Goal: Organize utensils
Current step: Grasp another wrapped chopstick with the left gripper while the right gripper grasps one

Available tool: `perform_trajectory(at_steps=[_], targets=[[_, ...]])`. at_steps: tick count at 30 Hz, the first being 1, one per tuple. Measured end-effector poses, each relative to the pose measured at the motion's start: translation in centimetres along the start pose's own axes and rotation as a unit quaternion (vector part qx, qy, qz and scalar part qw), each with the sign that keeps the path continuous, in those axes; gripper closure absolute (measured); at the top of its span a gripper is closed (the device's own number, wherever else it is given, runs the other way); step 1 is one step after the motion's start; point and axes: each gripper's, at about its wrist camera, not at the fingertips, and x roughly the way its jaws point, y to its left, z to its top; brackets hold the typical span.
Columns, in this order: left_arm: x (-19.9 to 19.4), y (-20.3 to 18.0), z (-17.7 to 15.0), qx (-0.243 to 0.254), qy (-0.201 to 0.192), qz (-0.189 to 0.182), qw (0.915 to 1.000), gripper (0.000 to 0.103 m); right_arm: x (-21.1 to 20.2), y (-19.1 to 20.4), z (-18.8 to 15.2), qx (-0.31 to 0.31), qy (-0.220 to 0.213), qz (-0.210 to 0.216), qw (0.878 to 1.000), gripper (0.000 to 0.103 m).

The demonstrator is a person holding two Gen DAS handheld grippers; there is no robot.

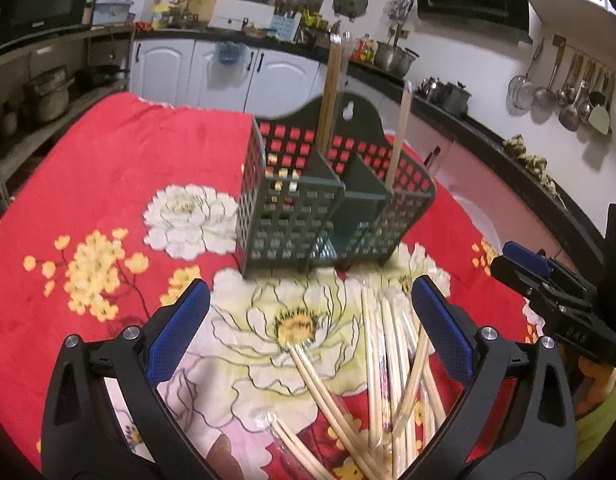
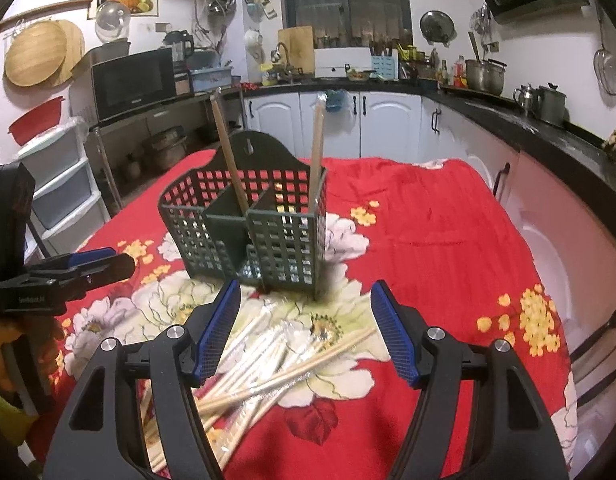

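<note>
Just loose chopsticks [image 2: 267, 364] before the caddy [image 2: 247, 232]

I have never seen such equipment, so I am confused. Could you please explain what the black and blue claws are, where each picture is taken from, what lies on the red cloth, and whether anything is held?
The claws are two-finger grippers, one in each of a person's hands; there is no robot arm. Each carries a wide-angle camera looking forward along its fingers. One picture comes from the left gripper, the other from the right gripper; each also shows the other gripper at its edge.

On the red flowered cloth stands a dark green utensil basket with compartments, and a few wooden sticks stand upright in it. In front of it lies a loose pile of chopsticks, some in clear wrapping.

Both grippers are open above the pile. Nothing is held.
</note>
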Motion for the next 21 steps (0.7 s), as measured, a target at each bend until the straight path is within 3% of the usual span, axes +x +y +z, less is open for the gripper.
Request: perform_trajectory(at_steps=[8, 12, 21], targets=[[2.0, -0.1, -1.6, -0.005, 0.044, 0.002, 0.9990, 0.010, 1.7, -1.2, -1.7, 0.025, 0.042, -0.007, 0.999, 0.039], [3.4, 0.3, -2.3, -0.014, 0.071, 0.002, 0.9974, 0.011, 3.3, -1.8, -2.2, 0.047, 0.072, -0.005, 0.996, 0.046], [6.1, 1.4, -3.2, -0.045, 0.128, -0.013, 0.9907, 0.043, 7.4, -4.0, -2.3, 0.109, 0.132, -0.014, 0.985, 0.058]])
